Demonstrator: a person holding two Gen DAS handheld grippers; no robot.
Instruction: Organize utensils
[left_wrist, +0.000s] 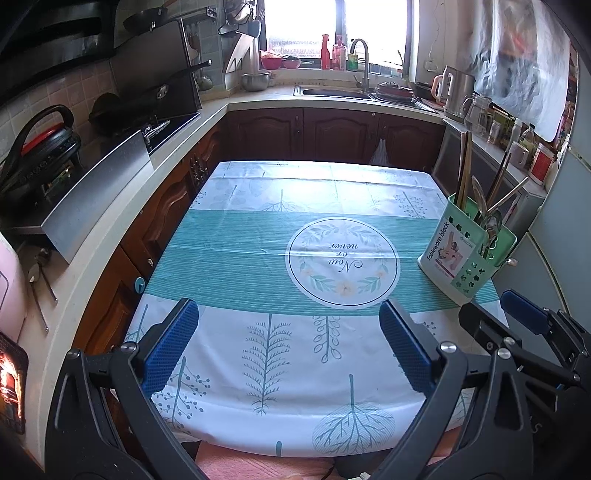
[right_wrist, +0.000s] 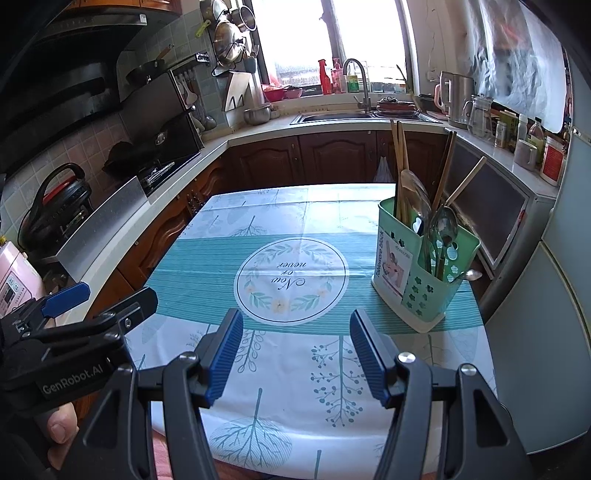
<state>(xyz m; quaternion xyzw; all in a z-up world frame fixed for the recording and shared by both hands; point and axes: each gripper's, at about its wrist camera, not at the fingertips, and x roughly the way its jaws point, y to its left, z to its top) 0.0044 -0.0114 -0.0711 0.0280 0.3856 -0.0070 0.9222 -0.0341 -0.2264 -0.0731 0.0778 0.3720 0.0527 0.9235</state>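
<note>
A green utensil holder (left_wrist: 466, 254) (right_wrist: 424, 273) stands at the table's right edge, with chopsticks (right_wrist: 400, 162), metal spoons (right_wrist: 445, 229) and a wooden spoon upright in its compartments. One spoon handle (right_wrist: 471, 275) pokes out low on its right side. My left gripper (left_wrist: 290, 336) is open over the near part of the tablecloth, nothing between its blue pads. My right gripper (right_wrist: 295, 350) is open too, empty, left of the holder. In the left wrist view the right gripper (left_wrist: 495, 314) appears at the lower right; the right wrist view has the left gripper (right_wrist: 107, 299) at the lower left.
The table (left_wrist: 258, 258) wears a white and teal printed cloth. Counters wrap around the left and back, with a stove (left_wrist: 162, 125), a pressure cooker (left_wrist: 40, 147), a sink and tap (left_wrist: 360, 66) and a kettle (left_wrist: 456, 88). A grey appliance (right_wrist: 546, 295) stands close on the right. A hand (right_wrist: 59, 428) holds the left gripper.
</note>
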